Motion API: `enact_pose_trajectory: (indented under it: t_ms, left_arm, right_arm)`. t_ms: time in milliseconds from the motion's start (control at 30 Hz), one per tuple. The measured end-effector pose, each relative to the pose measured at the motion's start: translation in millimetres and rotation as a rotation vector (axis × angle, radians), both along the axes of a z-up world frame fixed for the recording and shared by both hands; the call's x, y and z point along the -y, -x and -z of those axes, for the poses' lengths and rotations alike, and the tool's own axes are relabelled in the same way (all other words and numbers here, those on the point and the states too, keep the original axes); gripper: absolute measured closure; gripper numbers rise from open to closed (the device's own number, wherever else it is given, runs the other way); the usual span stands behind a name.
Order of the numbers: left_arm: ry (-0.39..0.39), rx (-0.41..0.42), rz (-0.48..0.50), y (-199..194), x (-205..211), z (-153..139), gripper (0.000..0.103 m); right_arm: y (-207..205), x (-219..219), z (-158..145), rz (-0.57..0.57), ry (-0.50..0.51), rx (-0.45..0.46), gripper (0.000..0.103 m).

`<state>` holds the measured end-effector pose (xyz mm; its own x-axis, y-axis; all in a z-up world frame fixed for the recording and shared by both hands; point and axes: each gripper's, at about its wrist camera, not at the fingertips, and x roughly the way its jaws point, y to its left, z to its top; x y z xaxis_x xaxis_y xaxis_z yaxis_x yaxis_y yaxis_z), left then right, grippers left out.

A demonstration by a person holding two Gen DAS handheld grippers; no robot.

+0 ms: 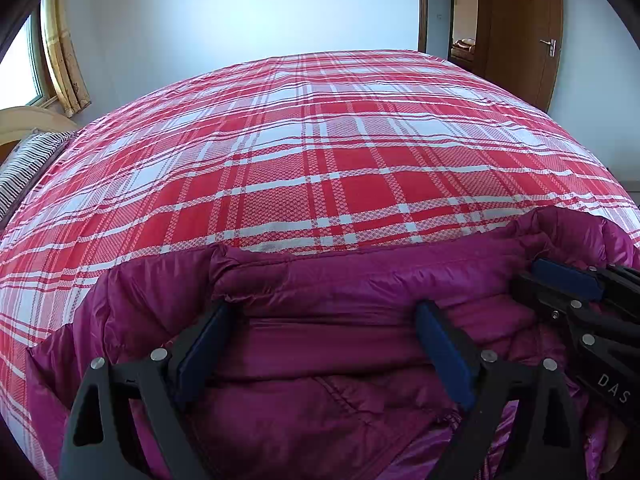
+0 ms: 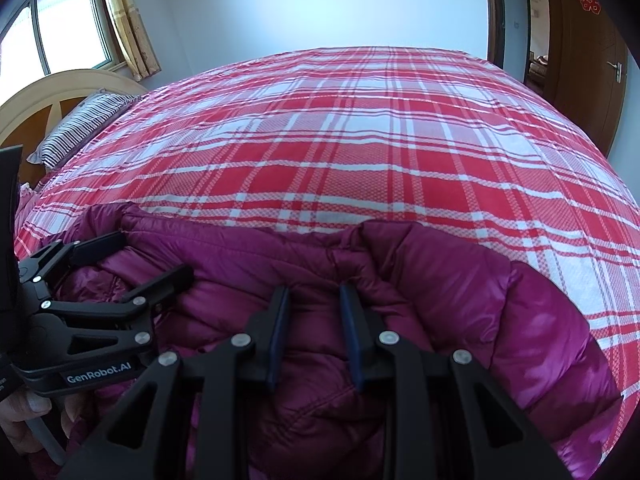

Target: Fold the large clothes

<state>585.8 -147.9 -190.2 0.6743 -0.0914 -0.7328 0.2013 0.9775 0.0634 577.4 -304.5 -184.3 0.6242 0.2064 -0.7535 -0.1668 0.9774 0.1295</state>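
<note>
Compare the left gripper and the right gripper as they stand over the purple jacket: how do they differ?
The left gripper has its jaws spread wide, while the right gripper has its jaws much narrower, a small gap showing. The left works the left part of the purple jacket, the right further right. Both have black frames with blue pads, pointing across the plaid bedspread.

Magenta quilted jacket (image 1: 320, 344) lies at the near edge of a red-and-white plaid bedspread (image 1: 320, 152); striped black-and-white pillow (image 2: 80, 128) at its far left corner; black grippers carry blue pads (image 1: 444, 352).
</note>
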Motion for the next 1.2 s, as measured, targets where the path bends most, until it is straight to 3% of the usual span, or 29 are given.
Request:
enact_pose_trajectory:
  t_ms: [1200]
  left_arm:
    - [-0.011, 0.000, -0.001, -0.8, 0.7, 1.2, 0.009]
  right_arm:
    - [-0.5, -0.1, 0.2, 0.001, 0.007, 0.003, 0.075]
